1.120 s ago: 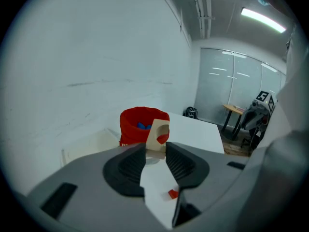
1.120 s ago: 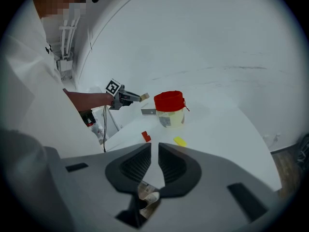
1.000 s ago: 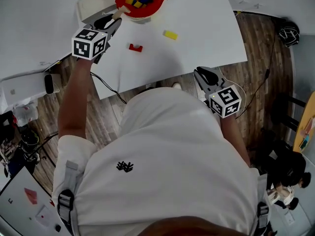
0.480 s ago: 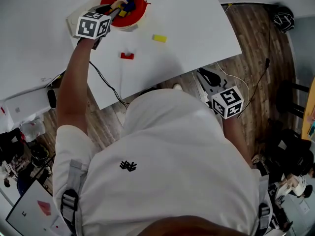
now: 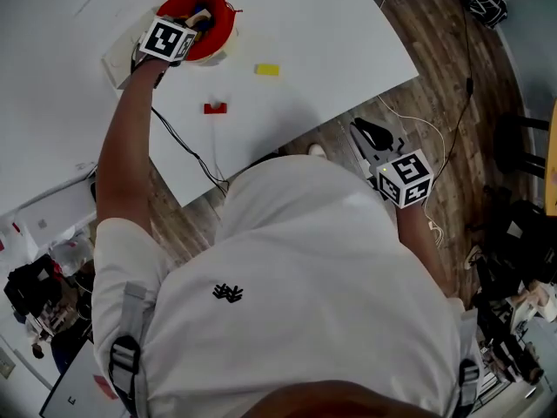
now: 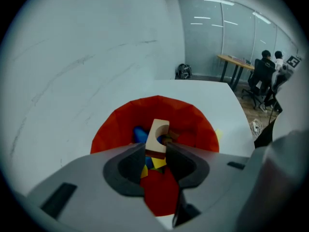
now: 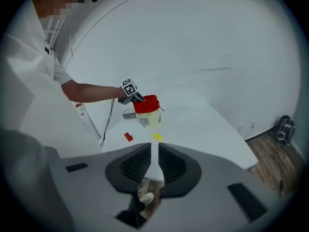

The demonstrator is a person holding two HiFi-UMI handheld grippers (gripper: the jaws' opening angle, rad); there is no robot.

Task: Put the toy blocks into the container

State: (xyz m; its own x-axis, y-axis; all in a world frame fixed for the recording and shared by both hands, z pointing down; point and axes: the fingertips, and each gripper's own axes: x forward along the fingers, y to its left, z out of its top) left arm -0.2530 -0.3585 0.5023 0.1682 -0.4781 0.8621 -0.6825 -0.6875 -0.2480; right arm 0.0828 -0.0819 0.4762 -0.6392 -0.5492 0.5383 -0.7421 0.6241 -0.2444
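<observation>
My left gripper point(image 5: 197, 20) hangs over the red container point(image 5: 222, 26) at the table's far left, shut on a pale wooden arch block point(image 5: 203, 15). In the left gripper view the arch block point(image 6: 157, 135) stands upright between the jaws above the red container point(image 6: 193, 124), which holds blue point(image 6: 139, 134) and yellow blocks. A red block point(image 5: 215, 108) and a yellow block point(image 5: 267, 70) lie on the white table point(image 5: 331, 50). My right gripper point(image 5: 366, 130) is shut and empty, off the table's near edge over the floor. From there the right gripper point(image 7: 154, 149) faces the red block point(image 7: 128, 137) and the yellow block point(image 7: 157, 137).
A flat white box point(image 5: 116, 59) lies next to the container. A black cable point(image 5: 187, 151) runs off the table's near edge. A dark round object point(image 5: 484, 2) sits on the wooden floor at the far right. People sit at a desk point(image 6: 268, 64) in the background.
My left gripper has carried the arch block from the container's near rim to above its inside. The right gripper has stayed put.
</observation>
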